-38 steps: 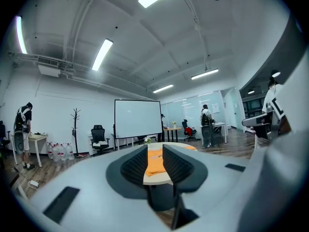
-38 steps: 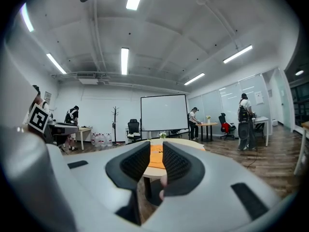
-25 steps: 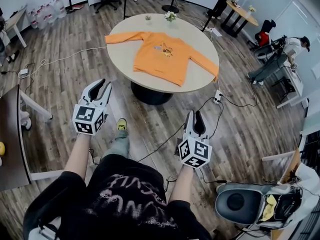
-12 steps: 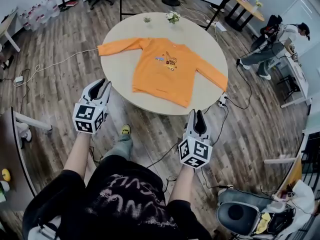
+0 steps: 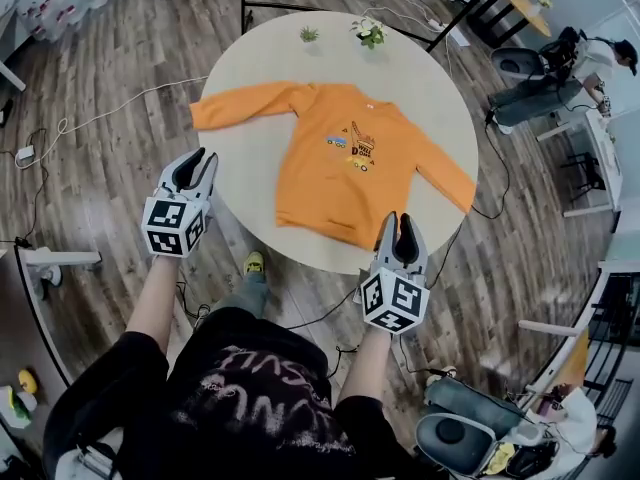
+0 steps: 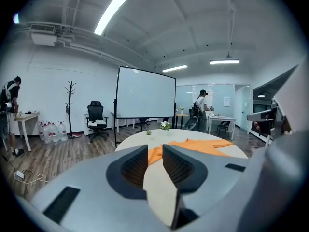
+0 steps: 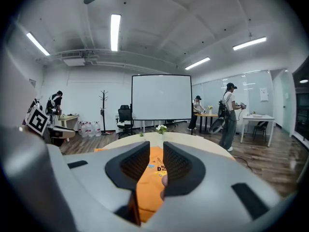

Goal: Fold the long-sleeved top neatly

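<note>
My left claw (image 5: 195, 160) and right claw (image 5: 400, 223) are part-open and empty at the worktop (image 5: 250, 68) edge, since the orange top (image 5: 345, 168) lies flat, sleeves spread, ready for folding.

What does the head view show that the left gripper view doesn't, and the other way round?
Only the head view: the right claw, the top in full with both sleeves spread, its chest print, and floor cables.

Only the left gripper view: the whiteboard face, the coat rack and the ceiling lights.

Both: the left claw, open and empty, the top lying on the round table, and the plant.
</note>
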Demonstrator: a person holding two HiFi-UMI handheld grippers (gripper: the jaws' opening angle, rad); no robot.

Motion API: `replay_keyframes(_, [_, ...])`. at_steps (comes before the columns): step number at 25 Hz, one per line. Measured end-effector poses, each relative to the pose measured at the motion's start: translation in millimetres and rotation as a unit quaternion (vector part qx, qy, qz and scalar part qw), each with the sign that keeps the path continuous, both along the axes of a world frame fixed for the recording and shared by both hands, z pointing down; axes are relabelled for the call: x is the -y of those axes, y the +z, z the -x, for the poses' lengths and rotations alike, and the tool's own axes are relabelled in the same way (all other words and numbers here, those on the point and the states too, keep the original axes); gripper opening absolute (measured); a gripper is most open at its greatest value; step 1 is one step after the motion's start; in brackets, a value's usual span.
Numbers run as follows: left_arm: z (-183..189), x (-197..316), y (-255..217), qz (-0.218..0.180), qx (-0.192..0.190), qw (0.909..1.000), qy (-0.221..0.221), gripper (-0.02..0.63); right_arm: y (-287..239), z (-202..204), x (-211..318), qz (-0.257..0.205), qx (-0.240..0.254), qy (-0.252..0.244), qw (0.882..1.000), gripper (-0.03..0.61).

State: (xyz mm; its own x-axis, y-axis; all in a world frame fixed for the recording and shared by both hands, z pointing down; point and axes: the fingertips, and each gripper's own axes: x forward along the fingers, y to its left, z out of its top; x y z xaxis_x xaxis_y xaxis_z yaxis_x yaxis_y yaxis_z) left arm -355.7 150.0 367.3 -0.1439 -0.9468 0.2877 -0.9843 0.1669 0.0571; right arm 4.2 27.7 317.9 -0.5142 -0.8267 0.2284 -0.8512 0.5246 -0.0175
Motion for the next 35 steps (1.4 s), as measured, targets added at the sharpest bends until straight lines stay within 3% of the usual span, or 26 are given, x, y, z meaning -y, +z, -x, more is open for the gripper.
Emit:
replay_keyframes(9, [72.7, 38.3, 46.9, 0.029, -0.039, 0.9985, -0.026, 0.094, 11.5, 59.0, 40.0, 0.007, -0.038, -0.001, 0.999, 0.091])
replay_keyframes(35, [169.2, 76.4, 164.1, 0.121, -0.05, 0.9866, -0.098, 0.107, 89.5, 110.9, 99.1, 0.064, -0.059, -0.043, 0.995, 0.106])
